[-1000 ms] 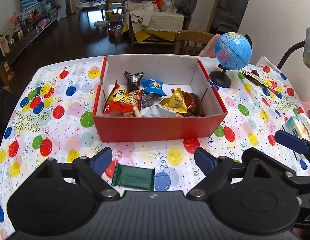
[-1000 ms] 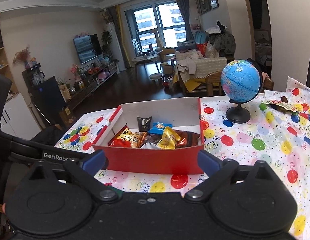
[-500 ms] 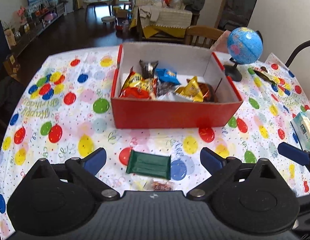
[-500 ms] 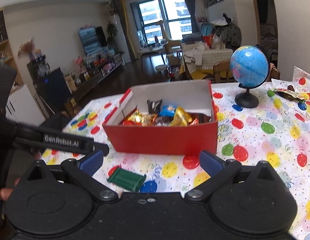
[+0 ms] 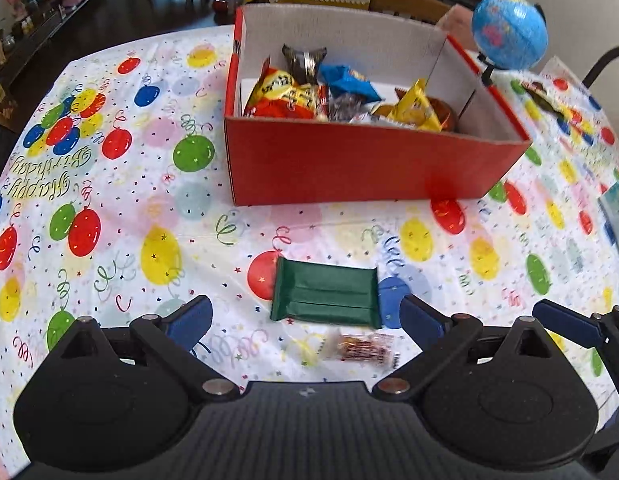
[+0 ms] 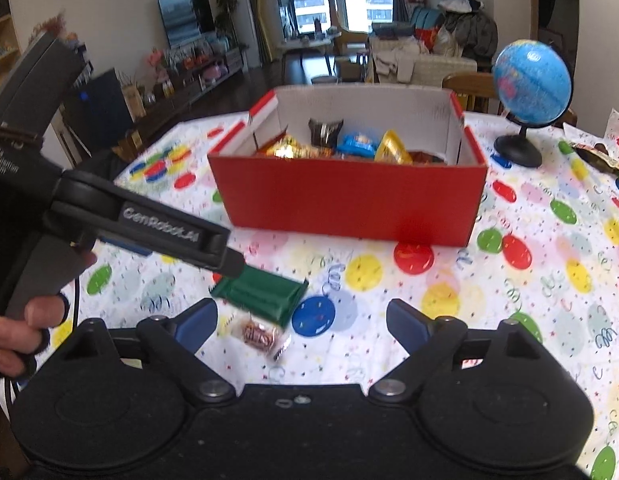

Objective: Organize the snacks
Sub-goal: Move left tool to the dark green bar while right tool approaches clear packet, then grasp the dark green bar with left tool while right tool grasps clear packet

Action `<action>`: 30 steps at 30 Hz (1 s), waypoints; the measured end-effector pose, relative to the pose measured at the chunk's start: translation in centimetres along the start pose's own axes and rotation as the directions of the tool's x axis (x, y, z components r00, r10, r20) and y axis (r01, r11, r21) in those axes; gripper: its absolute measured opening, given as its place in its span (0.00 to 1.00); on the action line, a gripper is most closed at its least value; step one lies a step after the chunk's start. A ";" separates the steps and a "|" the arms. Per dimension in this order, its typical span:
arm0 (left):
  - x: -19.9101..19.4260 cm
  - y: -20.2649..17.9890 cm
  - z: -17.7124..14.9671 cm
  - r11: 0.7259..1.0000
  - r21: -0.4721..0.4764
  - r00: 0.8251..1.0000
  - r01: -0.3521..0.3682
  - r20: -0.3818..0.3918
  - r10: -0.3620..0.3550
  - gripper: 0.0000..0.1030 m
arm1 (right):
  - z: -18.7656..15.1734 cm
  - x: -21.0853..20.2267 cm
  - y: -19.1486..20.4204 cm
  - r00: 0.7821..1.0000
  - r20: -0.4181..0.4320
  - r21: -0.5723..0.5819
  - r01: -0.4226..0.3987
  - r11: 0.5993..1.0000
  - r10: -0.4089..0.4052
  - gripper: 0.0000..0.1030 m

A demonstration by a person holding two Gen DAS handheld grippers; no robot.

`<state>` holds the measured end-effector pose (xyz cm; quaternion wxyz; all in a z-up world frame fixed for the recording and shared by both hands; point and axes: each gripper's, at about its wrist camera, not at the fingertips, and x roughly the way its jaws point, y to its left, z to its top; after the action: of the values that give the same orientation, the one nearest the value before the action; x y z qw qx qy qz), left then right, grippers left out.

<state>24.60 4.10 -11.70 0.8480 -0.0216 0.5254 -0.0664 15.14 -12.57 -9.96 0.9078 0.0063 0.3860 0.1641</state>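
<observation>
- The green bar (image 5: 325, 294) is lying flat on the cloth (image 5: 157, 208), at 6 o'clock from the red box (image 5: 361, 164) and apart from it; this looks like the one you are going for.
- Just beside the bar, at its 5 o'clock, a small clear-wrapped candy (image 5: 359, 350) is also lying loose.
- You are lowering the left gripper (image 5: 305, 318) over the bar with its fingers spread wide: nothing is between the pads yet, and the bar is sitting just ahead of the gap.
- Your right gripper (image 6: 301, 318) is hovering over the candy; its jaws are closing a little but are gripping nothing, the candy lying low between them.
- The step in hand looks like the approach to a pick-up. Next, you will probably need to drop the left pads to either side of the bar, squeeze across its short width, then lift it to 12 o'clock over the box wall.
- Count: two loose snacks in front of the box; inside it roughly six or seven wrappers (image 5: 341, 96), piled so I cannot give a sure number.
- Further out: one globe (image 5: 509, 32) at 2 o'clock of the box, one more wrapper (image 6: 597, 156) at the globe's 4 o'clock, and one pale packet (image 5: 617, 216) at the cloth's 3 o'clock edge.
</observation>
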 end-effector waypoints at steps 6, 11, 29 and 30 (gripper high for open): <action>3.0 -0.1 -0.1 0.998 0.066 0.998 -0.002 -0.058 0.006 0.98 | -0.8 2.3 1.3 0.998 -0.068 -0.032 0.005 0.999 -0.007 0.85; 4.3 -0.6 0.1 0.980 0.198 0.999 0.021 -0.052 -0.011 0.98 | -1.3 3.8 2.5 0.994 -0.109 -0.079 -0.005 0.997 -0.004 0.80; 6.1 0.1 2.3 0.900 0.422 0.994 0.110 -0.069 -0.089 0.97 | -1.5 9.1 4.7 0.985 -0.157 -0.189 0.036 0.981 -0.066 0.54; 6.1 0.2 2.2 0.897 0.427 0.993 0.112 -0.068 -0.092 0.97 | -1.5 9.2 4.9 0.985 -0.156 -0.191 0.037 0.981 -0.068 0.53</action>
<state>29.28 3.37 -16.10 0.8148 0.1399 0.5155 -0.2253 18.58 -5.28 -16.71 0.8740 -0.1027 0.4414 0.1755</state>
